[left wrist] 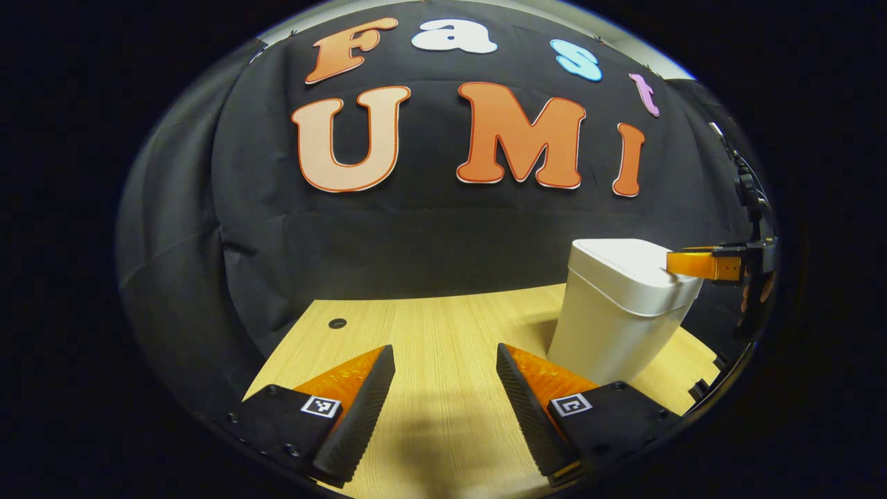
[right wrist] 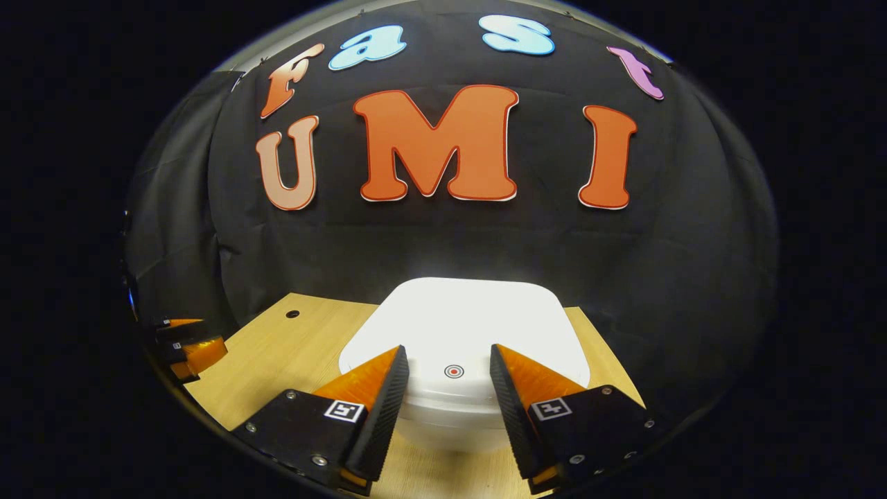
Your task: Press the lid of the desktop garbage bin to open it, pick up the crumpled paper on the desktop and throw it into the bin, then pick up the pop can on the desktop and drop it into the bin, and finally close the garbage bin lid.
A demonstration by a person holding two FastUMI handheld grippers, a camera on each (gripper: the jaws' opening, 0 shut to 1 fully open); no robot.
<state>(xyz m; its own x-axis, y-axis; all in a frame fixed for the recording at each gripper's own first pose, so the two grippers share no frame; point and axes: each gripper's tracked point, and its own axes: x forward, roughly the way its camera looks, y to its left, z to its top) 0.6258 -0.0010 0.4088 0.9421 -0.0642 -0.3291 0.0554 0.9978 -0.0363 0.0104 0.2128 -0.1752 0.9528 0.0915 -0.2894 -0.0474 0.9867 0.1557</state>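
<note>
The garbage bin (right wrist: 461, 333) sits directly ahead of the right gripper (right wrist: 449, 374), its lid (right wrist: 471, 312) shut and flat. The small round press mark (right wrist: 454, 371) on the lid lies between the right jaws, which stand apart with nothing held. In the left gripper view that same gripper reaches in over the bin's top edge; whether it touches the lid I cannot tell. The left gripper (left wrist: 445, 378) hovers above bare worktop (left wrist: 429, 326), jaws parted and empty, with the bin just off its right jaw. By my reading the task is at its first step: the lid is not yet pressed open. Crumpled paper and pop can are yet to be picked up and dropped in, then the lid closed
</note>
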